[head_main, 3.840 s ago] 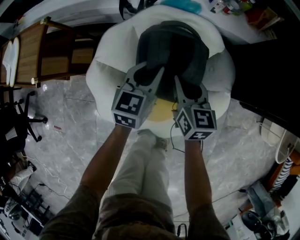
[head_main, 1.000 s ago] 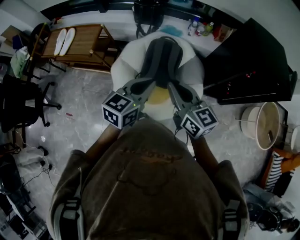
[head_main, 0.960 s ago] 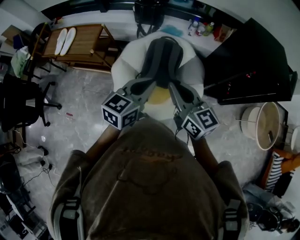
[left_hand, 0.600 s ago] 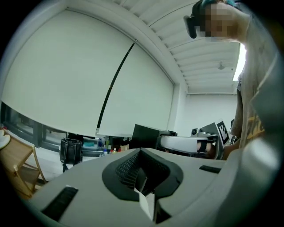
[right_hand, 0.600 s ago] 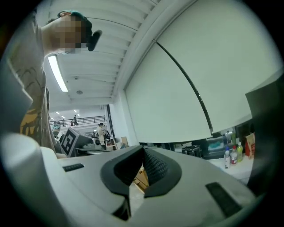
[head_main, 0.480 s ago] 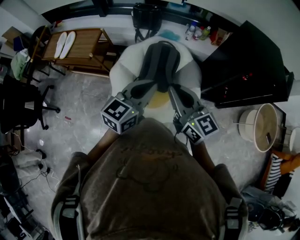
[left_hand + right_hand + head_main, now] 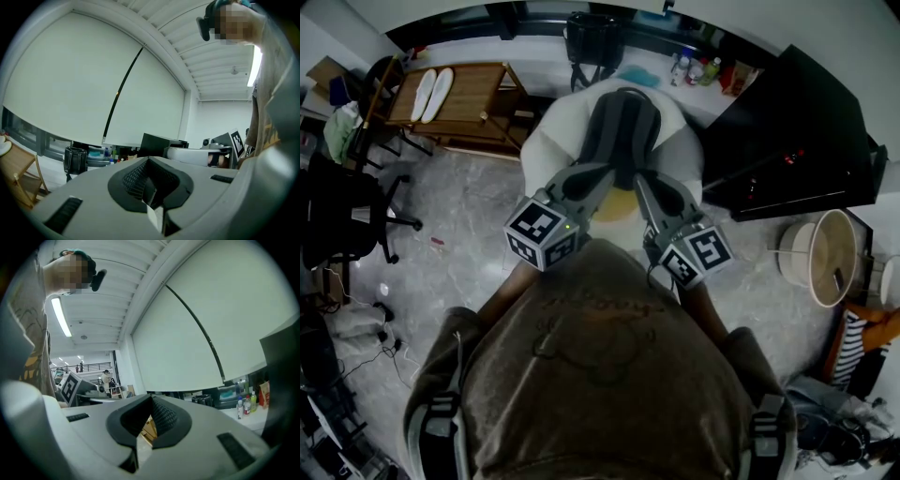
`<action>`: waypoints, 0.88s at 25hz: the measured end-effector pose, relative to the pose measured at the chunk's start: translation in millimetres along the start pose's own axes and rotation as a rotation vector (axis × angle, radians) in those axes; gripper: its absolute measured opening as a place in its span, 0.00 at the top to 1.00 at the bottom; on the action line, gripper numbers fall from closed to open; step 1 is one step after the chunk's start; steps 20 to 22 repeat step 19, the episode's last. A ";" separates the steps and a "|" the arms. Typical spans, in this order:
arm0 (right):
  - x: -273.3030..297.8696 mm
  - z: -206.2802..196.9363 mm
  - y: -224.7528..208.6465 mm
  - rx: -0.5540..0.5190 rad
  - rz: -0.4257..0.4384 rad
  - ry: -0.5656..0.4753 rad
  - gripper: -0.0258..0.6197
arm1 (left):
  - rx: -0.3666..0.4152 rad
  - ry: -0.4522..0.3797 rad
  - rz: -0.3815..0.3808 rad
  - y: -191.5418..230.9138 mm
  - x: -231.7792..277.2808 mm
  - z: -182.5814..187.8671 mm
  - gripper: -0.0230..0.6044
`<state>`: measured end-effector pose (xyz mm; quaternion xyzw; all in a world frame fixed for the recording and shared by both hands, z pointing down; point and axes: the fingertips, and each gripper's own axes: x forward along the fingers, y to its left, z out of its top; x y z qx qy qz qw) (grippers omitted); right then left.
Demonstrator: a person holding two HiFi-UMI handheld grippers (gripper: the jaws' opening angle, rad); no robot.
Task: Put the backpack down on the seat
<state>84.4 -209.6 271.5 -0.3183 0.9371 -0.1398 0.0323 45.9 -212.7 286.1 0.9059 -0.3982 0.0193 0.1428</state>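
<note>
Most of what we look down on is pale marbled floor [image 7: 459,216], with a big black cabinet [image 7: 797,122] on the right. Ahead of us sits the white beanbag seat [image 7: 546,141], and the dark grey backpack [image 7: 623,122] lies on top of it, lengthwise down the middle, its far end toward the window ledge. To the left stands a wooden table [image 7: 473,94] carrying a pair of white slippers [image 7: 431,86], and nearer us a black office chair [image 7: 342,220]. A round basket [image 7: 825,253] stands at the right. We hold the left gripper [image 7: 607,172] and the right gripper [image 7: 640,180] out in front of our chest, their tips over the near edge of the seat, just short of the backpack's near end. Both have their jaws pressed together with nothing pinched between them; each gripper view shows only the window blind and the room beyond. Small bottles [image 7: 694,67] line the ledge behind the seat.
</note>
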 end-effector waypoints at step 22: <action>4.2 -6.8 10.5 0.013 -0.003 0.014 0.96 | -0.035 0.005 0.018 11.6 -15.9 -7.2 0.96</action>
